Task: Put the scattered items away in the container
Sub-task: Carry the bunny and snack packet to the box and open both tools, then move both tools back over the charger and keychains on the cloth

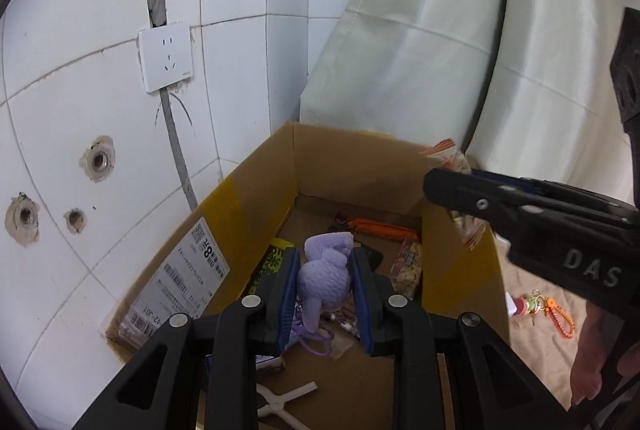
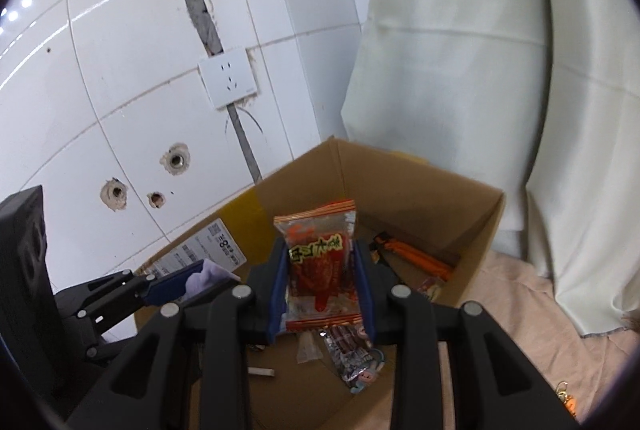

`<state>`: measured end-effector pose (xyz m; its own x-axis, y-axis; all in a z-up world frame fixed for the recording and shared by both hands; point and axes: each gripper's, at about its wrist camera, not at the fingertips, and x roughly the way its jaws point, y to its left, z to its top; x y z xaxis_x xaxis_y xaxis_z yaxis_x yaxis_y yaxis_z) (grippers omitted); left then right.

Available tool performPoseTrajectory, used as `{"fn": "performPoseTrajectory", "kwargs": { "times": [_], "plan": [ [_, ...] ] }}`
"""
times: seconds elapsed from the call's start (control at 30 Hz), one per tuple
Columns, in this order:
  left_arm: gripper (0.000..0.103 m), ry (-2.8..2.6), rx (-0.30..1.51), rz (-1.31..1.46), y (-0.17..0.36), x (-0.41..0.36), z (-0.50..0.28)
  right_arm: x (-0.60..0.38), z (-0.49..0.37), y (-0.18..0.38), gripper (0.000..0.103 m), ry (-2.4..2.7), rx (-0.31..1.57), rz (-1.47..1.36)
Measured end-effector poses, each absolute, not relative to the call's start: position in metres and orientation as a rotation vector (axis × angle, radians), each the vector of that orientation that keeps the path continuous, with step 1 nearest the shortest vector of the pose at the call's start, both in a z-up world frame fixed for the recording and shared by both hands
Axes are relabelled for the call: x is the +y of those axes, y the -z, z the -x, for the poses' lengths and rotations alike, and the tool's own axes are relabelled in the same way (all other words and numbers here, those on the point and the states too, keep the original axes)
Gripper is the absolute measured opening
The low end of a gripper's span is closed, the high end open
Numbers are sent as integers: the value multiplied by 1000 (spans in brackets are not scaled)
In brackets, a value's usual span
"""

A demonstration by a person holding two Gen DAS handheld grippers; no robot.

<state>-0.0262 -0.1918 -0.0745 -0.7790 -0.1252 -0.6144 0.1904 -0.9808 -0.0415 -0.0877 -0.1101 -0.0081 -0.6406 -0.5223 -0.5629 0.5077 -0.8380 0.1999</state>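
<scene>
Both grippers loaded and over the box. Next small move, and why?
Probably open both and drop. The left gripper holds the purple knitted toy and the right gripper holds the red snack packet, each inside the cardboard box walls with only loose items below.

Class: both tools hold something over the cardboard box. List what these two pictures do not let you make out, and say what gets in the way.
- Box floor, near part: left wrist view, hidden by the left tool and plush.
- Label small print: too small, seen at a slant.
- Keychain on the cloth: small in the left view, cut by the rim in the right.
- Snack packet back: faces away; right tool covers its sides.
</scene>
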Motion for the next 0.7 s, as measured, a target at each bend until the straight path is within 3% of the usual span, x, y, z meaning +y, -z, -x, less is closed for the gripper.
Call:
{"fn": "performPoseTrajectory", "kwargs": {
  "times": [0.27,0.33,0.37,0.7],
  "plan": [
    [27,2808,170,-1000,86,-194,30,-115,96,28,40,2429,15,-904],
    [27,2807,169,-1008,88,-195,32,-112,95,28,58,2446,4,-905],
    [27,2807,168,-1008,88,-195,32,-111,96,27,62,2443,-2,-910],
    [27,2774,74,-1033,91,-183,40,-73,82,8,69,2541,-96,-841]
  ]
}}
